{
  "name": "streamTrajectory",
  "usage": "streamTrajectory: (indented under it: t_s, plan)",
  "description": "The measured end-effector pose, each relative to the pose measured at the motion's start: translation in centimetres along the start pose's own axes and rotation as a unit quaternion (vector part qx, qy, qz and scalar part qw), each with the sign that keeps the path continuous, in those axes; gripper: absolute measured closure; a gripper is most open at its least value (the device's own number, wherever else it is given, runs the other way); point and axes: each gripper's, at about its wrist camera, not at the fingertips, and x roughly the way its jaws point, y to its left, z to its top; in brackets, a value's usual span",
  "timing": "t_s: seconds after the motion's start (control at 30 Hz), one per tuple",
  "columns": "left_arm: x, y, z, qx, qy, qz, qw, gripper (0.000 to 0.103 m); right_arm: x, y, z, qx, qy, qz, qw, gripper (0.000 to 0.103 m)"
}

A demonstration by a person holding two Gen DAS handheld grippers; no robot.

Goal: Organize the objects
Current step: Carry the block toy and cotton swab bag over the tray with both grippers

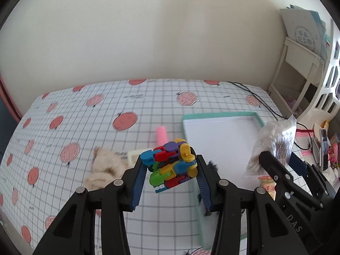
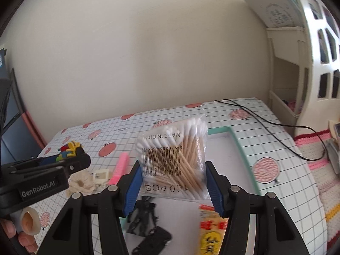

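Observation:
My left gripper (image 1: 170, 161) is shut on a multicoloured plastic block toy (image 1: 172, 163), held in the air above the checked tablecloth just left of the teal-rimmed white tray (image 1: 221, 114). In the right wrist view my right gripper (image 2: 173, 170) is shut on a clear bag of cotton swabs (image 2: 174, 155), lifted over the tray (image 2: 240, 146). The same bag (image 1: 274, 146) and the right gripper show at the right of the left wrist view. The left gripper with the toy (image 2: 70, 148) shows at the left of the right wrist view.
On the cloth lie a pink roll (image 1: 162, 133), a cream fluffy item (image 1: 104, 170) and a small white card (image 2: 101, 175). Black toy pieces (image 2: 148, 225) and a yellow-red packet (image 2: 210, 233) lie in the tray. A black cable (image 2: 265, 121) crosses the table. A white shelf (image 1: 297, 68) stands at the right.

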Motion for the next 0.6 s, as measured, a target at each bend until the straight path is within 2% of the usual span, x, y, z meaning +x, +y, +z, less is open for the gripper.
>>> streamTrajectory:
  t_s: [0.3,0.6]
  plan:
    - [1.8,-5.3,3.6,0.023,-0.008,-0.013,0.9996,0.056,0.7,-3.6,0.9,0.029,-0.001,-0.031,0.999,0.043]
    - [7.0,-8.7,4.2,0.013,0.034,-0.027,0.9990,0.056,3.6,-5.0,-1.0,0.032,0.042,-0.048,0.997,0.043]
